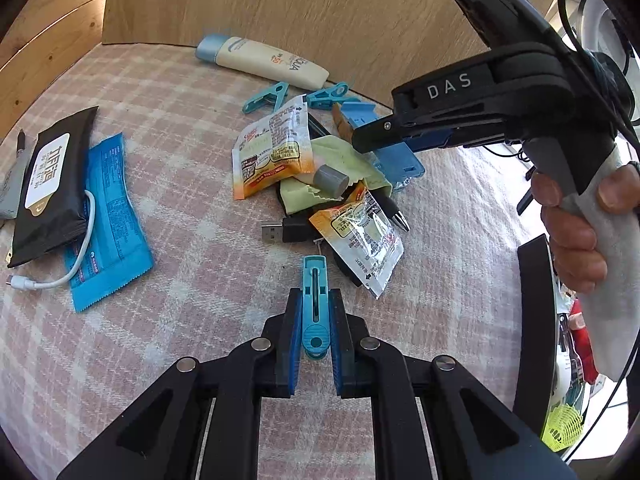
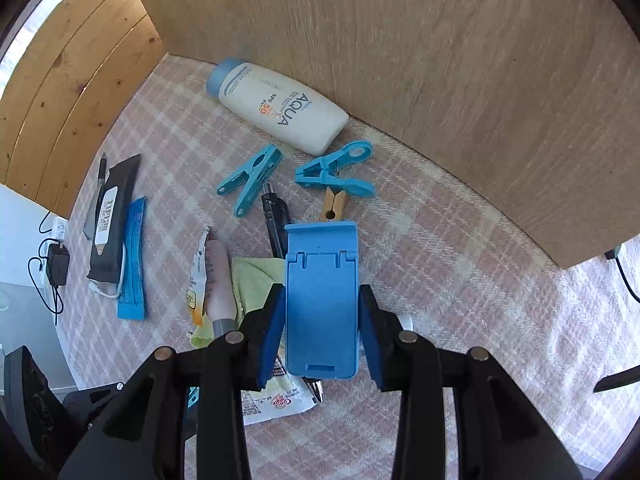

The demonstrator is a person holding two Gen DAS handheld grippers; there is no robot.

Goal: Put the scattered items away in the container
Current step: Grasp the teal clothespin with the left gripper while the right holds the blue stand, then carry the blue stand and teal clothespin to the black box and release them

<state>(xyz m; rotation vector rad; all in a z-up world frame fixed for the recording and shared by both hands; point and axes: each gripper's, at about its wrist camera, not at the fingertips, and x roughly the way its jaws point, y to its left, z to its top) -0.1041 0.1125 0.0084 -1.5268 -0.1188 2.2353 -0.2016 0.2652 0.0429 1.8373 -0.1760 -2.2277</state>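
Left hand-held gripper [image 1: 314, 320] clenched on blue clothespin [image 1: 314, 304], near "AQUA SPF 50" bottle [image 2: 280, 108]. Right hand-held gripper [image 2: 320, 320], marked "DAS", straddles blue phone stand [image 2: 320, 300]; pad contact unclear.

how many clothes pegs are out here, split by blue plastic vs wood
blue plastic pegs: 3, one clamped in the left gripper, two lying near the sunscreen bottle
wooden pegs: 1
total: 4
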